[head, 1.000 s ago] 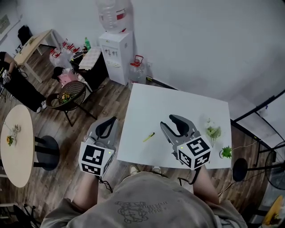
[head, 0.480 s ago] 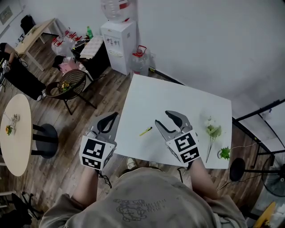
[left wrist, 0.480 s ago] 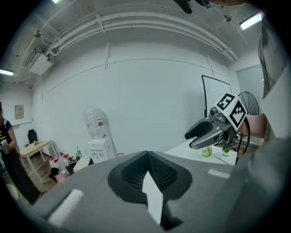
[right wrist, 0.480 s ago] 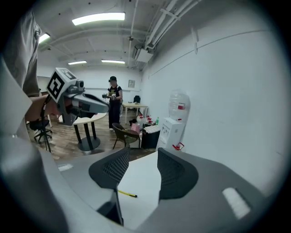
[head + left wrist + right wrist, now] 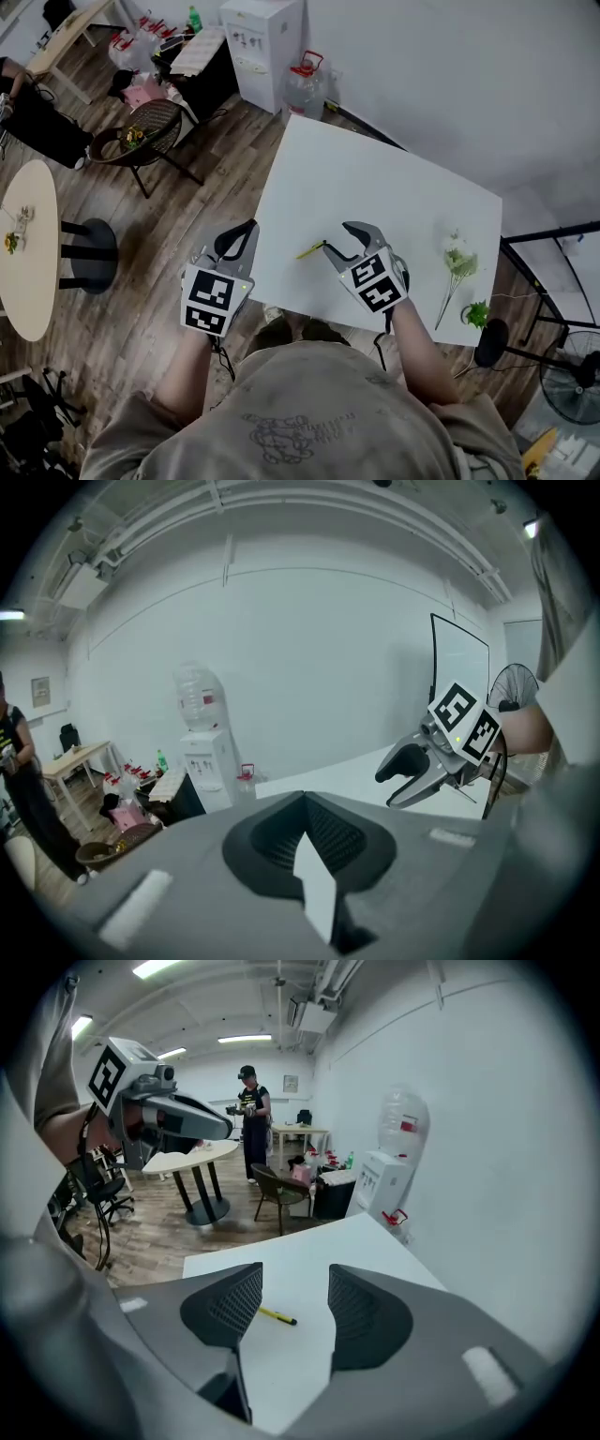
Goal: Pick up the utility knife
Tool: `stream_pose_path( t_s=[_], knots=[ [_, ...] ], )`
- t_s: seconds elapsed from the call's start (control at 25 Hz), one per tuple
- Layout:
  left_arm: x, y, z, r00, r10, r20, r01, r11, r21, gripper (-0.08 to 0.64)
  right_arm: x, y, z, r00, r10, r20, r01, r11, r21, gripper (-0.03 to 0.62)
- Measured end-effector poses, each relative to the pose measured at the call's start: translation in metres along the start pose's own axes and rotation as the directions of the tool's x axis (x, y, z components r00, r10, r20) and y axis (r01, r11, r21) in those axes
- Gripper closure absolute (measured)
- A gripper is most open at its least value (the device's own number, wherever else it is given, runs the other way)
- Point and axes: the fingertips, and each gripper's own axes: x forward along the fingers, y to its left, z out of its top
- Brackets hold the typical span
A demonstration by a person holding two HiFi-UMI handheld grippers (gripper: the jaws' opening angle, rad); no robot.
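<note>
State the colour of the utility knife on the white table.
The utility knife is yellow with a dark tip, clearest in the right gripper view.

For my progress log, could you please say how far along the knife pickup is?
Done: right gripper poised at the utility knife, fingers apart. In hand: nothing; the knife lies on the white table. Remaining: close on it and lift. The left gripper is shut, empty.

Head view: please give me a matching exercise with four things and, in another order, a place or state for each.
1 utility knife
2 left gripper
3 right gripper
4 flowers

A jaws apart, over the table
B lying at the table's right side
C jaws together, at the table's left edge
D yellow, just ahead of open jaws

Pairs: 1-D, 2-C, 3-A, 4-B
</note>
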Motion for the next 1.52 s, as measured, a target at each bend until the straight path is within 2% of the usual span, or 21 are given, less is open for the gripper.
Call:
stream_pose_path(
  t_s=[0.12,0.32,0.48,0.72,0.96,1.08,1.16,1.32,1.52],
  knots=[
    [0.014,-0.001,-0.033,0.998,-0.014,-0.062,0.011,0.999,-0.042,0.560,0.024,0.012,-0.023,0.997,0.050,-0.061,-0.051,0.999,0.000,0.341],
    [0.031,0.000,-0.092,0.981,-0.023,-0.193,0.013,0.999,-0.051,0.560,0.057,0.033,-0.045,0.978,0.149,-0.143,-0.152,0.988,-0.004,0.356],
    [0.043,-0.013,-0.141,0.951,-0.079,-0.298,0.058,0.995,-0.081,0.560,0.082,0.047,-0.068,0.958,0.180,-0.222,-0.194,0.980,-0.043,0.356],
    [0.057,-0.029,-0.192,0.912,-0.148,-0.382,0.106,0.986,-0.129,0.560,0.120,0.055,-0.106,0.933,0.195,-0.302,-0.222,0.973,-0.057,0.354],
    [0.057,-0.029,-0.211,0.898,-0.162,-0.410,0.104,0.981,-0.162,0.560,0.137,0.052,-0.115,0.928,0.131,-0.347,-0.209,0.958,-0.196,0.353],
    [0.058,-0.025,-0.216,0.897,-0.155,-0.414,0.095,0.982,-0.163,0.560,0.145,0.046,-0.124,0.922,0.061,-0.383,-0.199,0.923,-0.330,0.344],
    [0.059,-0.022,-0.217,0.898,-0.146,-0.415,0.086,0.983,-0.160,0.560,0.148,0.045,-0.128,0.918,0.043,-0.393,-0.205,0.902,-0.381,0.345],
    [0.056,-0.020,-0.214,0.903,-0.136,-0.409,0.079,0.985,-0.151,0.560,0.146,0.052,-0.129,0.917,0.071,-0.392,-0.239,0.884,-0.401,0.380],
    [0.052,-0.028,-0.215,0.903,-0.145,-0.405,0.085,0.983,-0.164,0.560,0.144,0.062,-0.135,0.908,0.094,-0.407,-0.259,0.891,-0.373,0.480]
  ],
)
